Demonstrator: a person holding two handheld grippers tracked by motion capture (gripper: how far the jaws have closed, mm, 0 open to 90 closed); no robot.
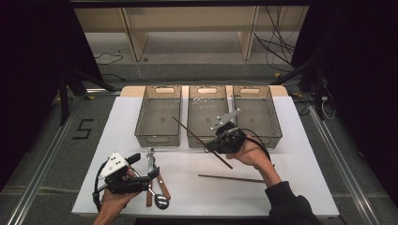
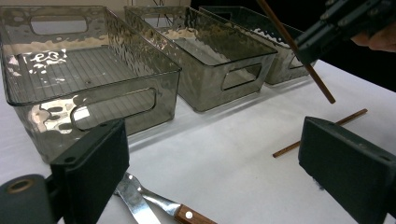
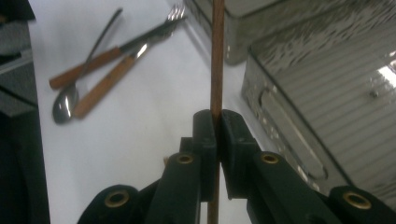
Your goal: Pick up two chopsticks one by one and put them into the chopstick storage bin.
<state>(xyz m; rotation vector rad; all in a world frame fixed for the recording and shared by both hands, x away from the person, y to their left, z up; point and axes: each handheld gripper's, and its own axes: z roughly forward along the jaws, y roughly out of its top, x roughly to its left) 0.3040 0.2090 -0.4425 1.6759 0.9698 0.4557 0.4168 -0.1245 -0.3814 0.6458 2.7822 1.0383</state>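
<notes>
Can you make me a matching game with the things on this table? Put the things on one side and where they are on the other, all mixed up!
Things:
1. thin brown wooden chopstick
2. second thin brown wooden chopstick
3. wooden-handled metal cutlery
4. three clear grey plastic bins

Places:
A. in a row at the far side of the white table
B. lying flat on the table, near the right hand
C. pinched in the right gripper, lifted off the table
D. in a small pile by the left gripper

Pairs: 1-C, 2-B, 3-D, 4-A
</notes>
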